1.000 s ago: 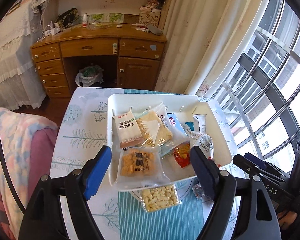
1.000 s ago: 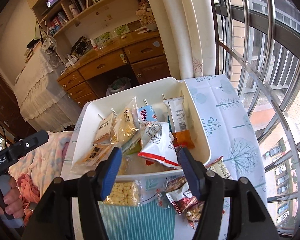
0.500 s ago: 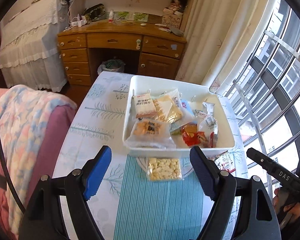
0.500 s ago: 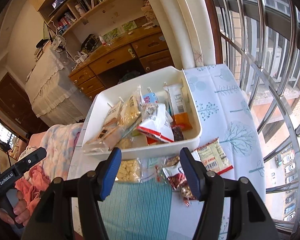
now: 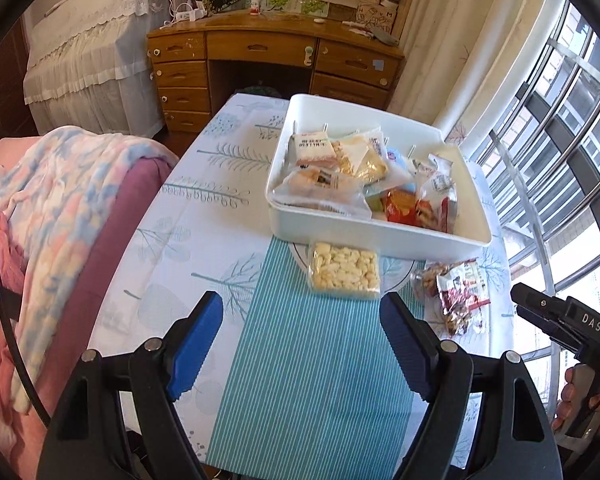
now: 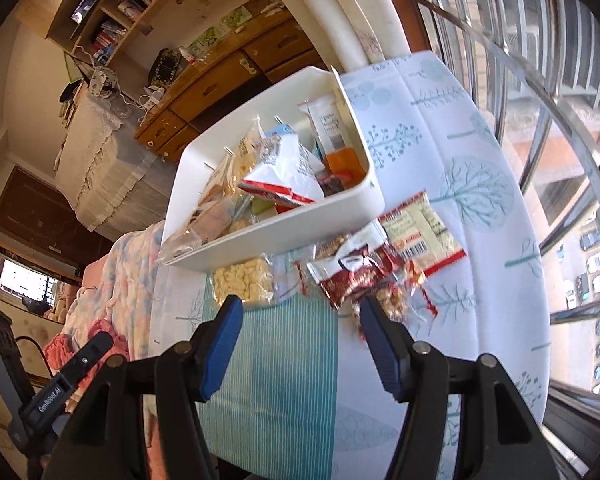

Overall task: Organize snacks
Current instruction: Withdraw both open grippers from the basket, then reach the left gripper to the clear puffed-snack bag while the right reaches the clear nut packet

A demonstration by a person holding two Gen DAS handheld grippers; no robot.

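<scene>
Snacks in crinkly clear and foil wrappers heap the white bin [image 5: 380, 236]; a puffed-bites pack [image 5: 344, 271] lies outside. Both my left gripper [image 5: 300, 344] and right gripper [image 6: 300, 336] gape empty.

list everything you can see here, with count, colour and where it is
bin: 1, white, on the table, full of mixed snack packets
clear packet of pale puffs: 1, clear and cream, on the table against the bin's near wall
red-and-white nut packets: 2 or more, overlapping, on the table beside the puffs
yellow-and-white packet: 1, by the bin's near corner, window side
placemat: 1, teal striped, under the tools
tablecloth: 1, white with blue trees, on the table
desk: 1, wooden, beyond the table
blanket: 1, pastel, on a seat beside the table
left tool: blue pads, open, empty
right tool: blue pads, open, empty
</scene>
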